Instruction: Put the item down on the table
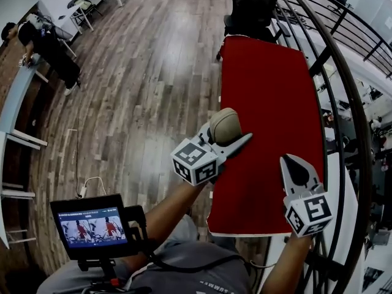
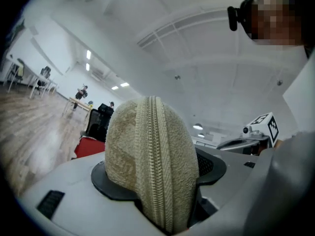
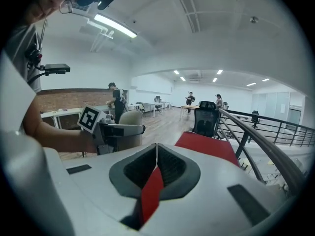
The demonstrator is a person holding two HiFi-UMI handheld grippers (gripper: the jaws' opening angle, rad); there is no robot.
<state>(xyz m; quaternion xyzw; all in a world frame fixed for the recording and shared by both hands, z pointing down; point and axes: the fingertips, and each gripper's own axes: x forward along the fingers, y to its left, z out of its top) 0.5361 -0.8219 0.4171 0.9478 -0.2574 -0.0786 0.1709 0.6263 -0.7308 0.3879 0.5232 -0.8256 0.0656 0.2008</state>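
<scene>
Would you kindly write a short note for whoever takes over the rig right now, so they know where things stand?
Grippers: the left tongs are shut on the beige zipped pouch. The right tongs are shut and empty, held over the near right part of the red table.
Things: the pouch is in the air by the table's left edge in the head view, not resting on it.
Done: the pouch is gripped and has been brought to the table.
Left: lower it onto the red top, open the left tongs, draw back.
</scene>
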